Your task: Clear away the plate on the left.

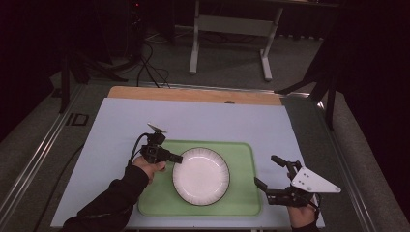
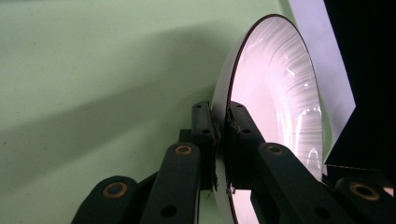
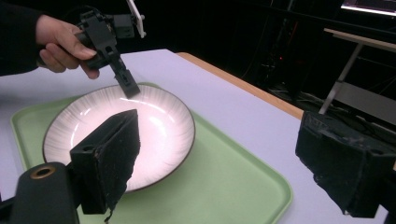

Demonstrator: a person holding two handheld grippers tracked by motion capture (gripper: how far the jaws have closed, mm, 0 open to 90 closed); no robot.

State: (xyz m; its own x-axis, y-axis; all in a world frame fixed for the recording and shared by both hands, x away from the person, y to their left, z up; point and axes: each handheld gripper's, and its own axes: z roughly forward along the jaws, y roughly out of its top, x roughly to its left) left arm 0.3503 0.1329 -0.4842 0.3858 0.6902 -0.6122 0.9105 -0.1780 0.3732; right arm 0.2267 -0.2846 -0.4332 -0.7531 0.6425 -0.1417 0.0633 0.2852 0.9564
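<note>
A white ribbed plate with a dark rim lies on a light green tray near the table's front. My left gripper is shut on the plate's left rim; in the left gripper view its jaws pinch the plate edge-on above the tray. My right gripper hovers open off the tray's right edge, holding nothing. In the right gripper view its wide-apart fingers frame the plate, the tray and the left gripper.
A pale blue mat covers the wooden table, with bare mat left of and behind the tray. A white desk frame stands on the floor beyond the table. Metal rails run along both sides.
</note>
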